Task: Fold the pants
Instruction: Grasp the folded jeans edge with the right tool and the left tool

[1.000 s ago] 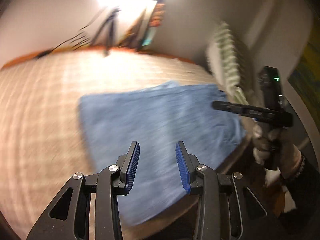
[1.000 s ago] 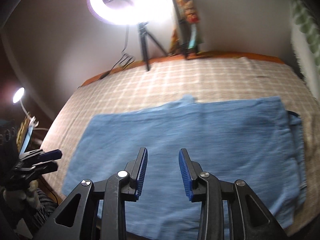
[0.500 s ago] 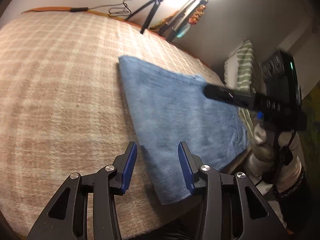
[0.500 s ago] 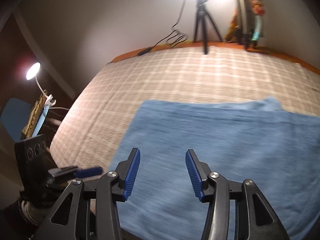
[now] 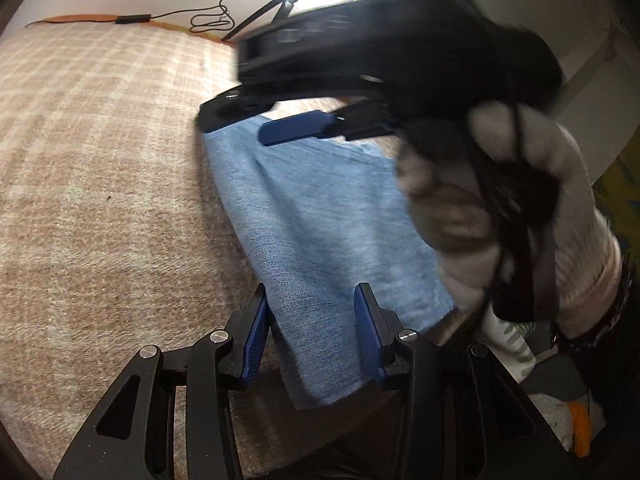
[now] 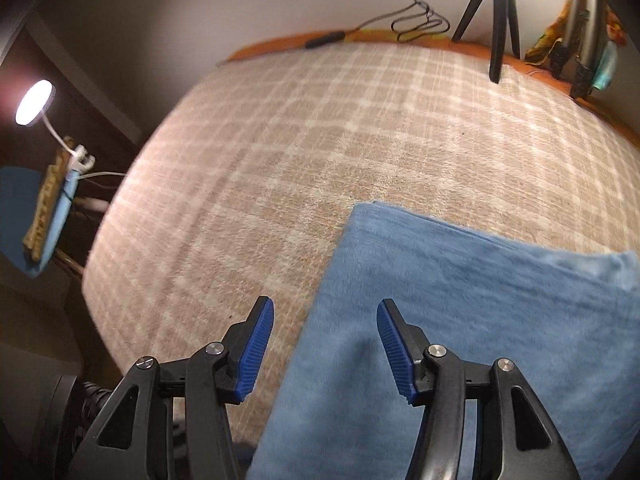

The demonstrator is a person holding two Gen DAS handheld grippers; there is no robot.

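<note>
— Two grippers, both empty: left gripper (image 5: 310,332) stands part open over the pants' (image 5: 320,220) near corner; right gripper (image 6: 326,344) straddles their left edge, jaws apart.
— Pants lie along the blanket's (image 6: 280,152) near edge. Pinch both layers at each corner.
— Mind the tripod (image 6: 496,20) at the far edge.
</note>
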